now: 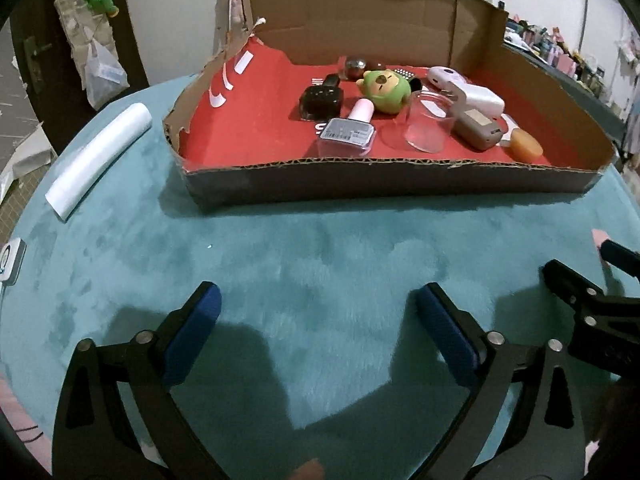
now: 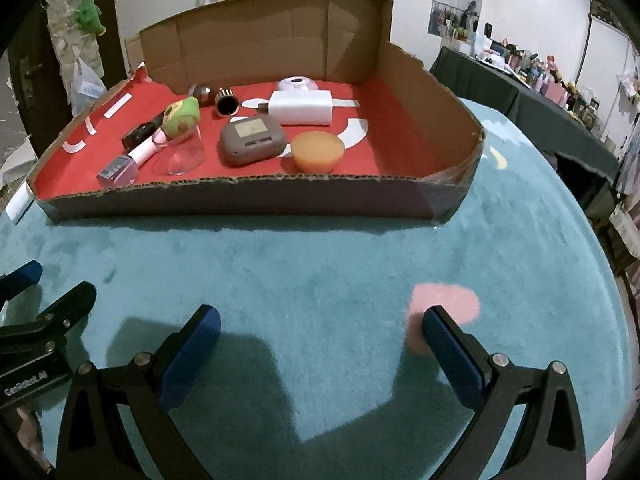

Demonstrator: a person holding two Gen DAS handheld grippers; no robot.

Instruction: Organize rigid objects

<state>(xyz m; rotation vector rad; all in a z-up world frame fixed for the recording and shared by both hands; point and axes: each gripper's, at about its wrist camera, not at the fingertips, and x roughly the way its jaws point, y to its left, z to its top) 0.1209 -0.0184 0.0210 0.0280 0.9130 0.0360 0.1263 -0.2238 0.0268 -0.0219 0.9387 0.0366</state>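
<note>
A cardboard tray (image 1: 360, 178) with a red floor stands on the teal cloth; it also shows in the right wrist view (image 2: 240, 196). In it lie a green plush toy (image 1: 386, 90), a clear glass cup (image 1: 428, 126), a nail polish bottle (image 1: 348, 130), a grey-brown case (image 2: 252, 140), an orange round block (image 2: 317, 151), a white charger (image 2: 302, 107) and a black box (image 1: 321, 101). My left gripper (image 1: 318, 312) is open and empty over the cloth in front of the tray. My right gripper (image 2: 320, 330) is open and empty beside it.
A white roll (image 1: 98, 158) lies on the cloth left of the tray. A pink patch (image 2: 444, 304) marks the cloth by my right finger. A small white device (image 1: 10, 260) sits at the far left edge. A cluttered dark table (image 2: 532, 92) stands at the right.
</note>
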